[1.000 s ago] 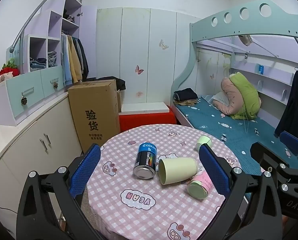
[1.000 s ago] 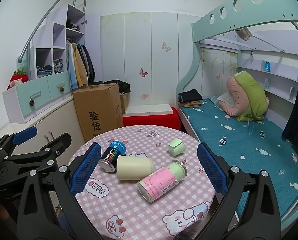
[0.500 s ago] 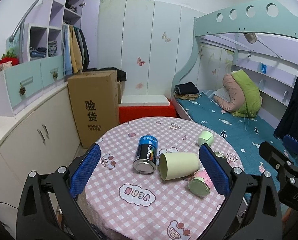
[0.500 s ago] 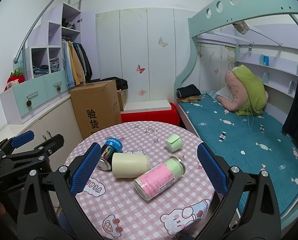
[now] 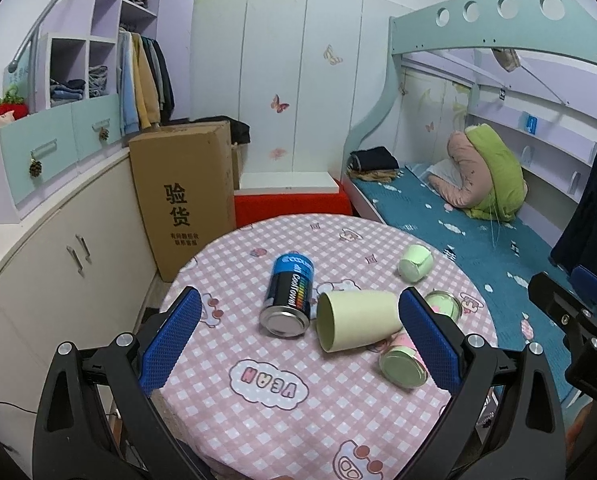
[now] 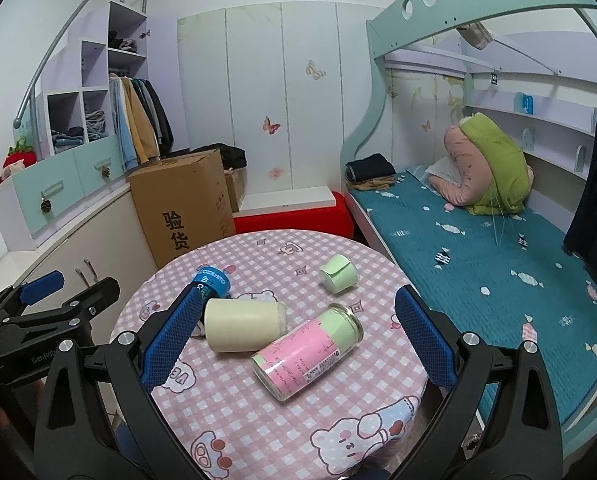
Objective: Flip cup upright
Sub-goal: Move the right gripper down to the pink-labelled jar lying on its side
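Observation:
A pale cream cup (image 5: 358, 319) lies on its side on the round pink checked table (image 5: 282, 420), its mouth facing my left wrist camera. It also shows in the right wrist view (image 6: 244, 324), mouth to the left. My left gripper (image 5: 298, 340) is open and empty, hovering above the table in front of the cup. My right gripper (image 6: 294, 340) is open and empty, above the table just short of the cup. Neither touches the cup.
A blue and black can (image 5: 288, 296) lies left of the cup. A pink and green jar (image 6: 306, 352) lies right of it. A small green cup (image 6: 338, 274) lies farther back. A cardboard box (image 5: 182, 196) and a bunk bed (image 5: 478, 216) flank the table.
Both grippers have moved closer to the table and the cup, which now look larger. The objects on the table have not moved. Both grippers stay open.

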`<action>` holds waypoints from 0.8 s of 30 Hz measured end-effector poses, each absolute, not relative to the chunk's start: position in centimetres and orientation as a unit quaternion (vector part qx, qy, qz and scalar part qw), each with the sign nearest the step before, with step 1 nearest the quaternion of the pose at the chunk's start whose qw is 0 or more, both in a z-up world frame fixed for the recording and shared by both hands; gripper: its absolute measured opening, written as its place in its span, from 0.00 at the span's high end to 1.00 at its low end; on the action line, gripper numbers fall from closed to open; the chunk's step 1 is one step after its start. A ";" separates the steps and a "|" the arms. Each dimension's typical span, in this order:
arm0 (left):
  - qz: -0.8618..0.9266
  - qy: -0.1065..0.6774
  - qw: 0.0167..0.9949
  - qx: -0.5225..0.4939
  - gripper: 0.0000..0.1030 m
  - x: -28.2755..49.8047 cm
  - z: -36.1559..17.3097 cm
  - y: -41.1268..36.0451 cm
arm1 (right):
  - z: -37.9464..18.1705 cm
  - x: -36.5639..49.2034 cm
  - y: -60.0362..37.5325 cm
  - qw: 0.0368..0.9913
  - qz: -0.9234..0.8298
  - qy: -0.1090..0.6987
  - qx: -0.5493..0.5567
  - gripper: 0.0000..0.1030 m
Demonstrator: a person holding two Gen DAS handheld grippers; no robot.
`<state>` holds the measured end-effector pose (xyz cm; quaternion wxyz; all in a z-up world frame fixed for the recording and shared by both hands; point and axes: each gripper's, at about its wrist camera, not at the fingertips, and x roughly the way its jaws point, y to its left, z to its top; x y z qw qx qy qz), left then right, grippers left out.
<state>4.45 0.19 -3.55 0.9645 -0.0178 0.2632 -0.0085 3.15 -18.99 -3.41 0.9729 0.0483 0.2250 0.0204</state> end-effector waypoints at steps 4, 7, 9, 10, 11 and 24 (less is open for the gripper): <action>-0.020 0.277 0.961 -0.009 0.08 5.2 -4.4 -0.9 | -3.9 3.6 -19.6 0.971 0.014 0.233 0.052 0.05; -0.032 0.289 0.957 -0.007 0.08 5.9 -5.2 -1.8 | -4.4 3.8 -20.2 0.969 0.008 0.239 0.054 0.05; -0.039 0.298 0.954 -0.003 0.07 6.3 -5.8 -2.7 | -5.0 4.0 -20.7 0.968 0.003 0.244 0.056 0.05; -0.042 0.301 0.953 -0.003 0.07 6.5 -6.0 -3.0 | -5.2 4.1 -21.0 0.967 0.001 0.247 0.057 0.06; -0.047 0.304 0.951 -0.002 0.07 6.7 -6.4 -3.4 | -5.4 4.2 -21.3 0.966 -0.002 0.251 0.057 0.06; -0.111 0.397 0.911 0.021 0.07 10.7 -13.0 -9.9 | -10.5 6.1 -25.9 0.946 -0.043 0.309 0.093 0.06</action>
